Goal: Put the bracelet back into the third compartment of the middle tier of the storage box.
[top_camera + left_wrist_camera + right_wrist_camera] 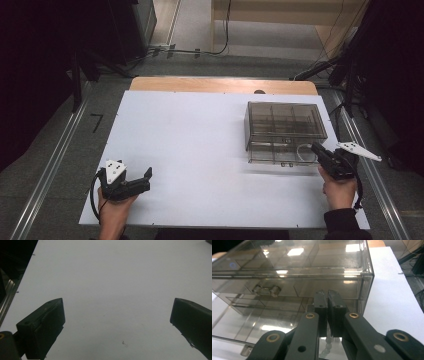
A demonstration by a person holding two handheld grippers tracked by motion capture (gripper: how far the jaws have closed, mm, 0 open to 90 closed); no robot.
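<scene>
The clear compartment box (285, 131) sits toward the far right of the white surface (190, 150). Our right gripper (327, 296) has its fingers pressed together against the box's near wall; we judge a slow, level push best. Left gripper (117, 312) rests spread, well apart.

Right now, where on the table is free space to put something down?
Free: the white table between the left gripper and the clear box. Crowded: the near right corner, where the right gripper meets the box.
</scene>
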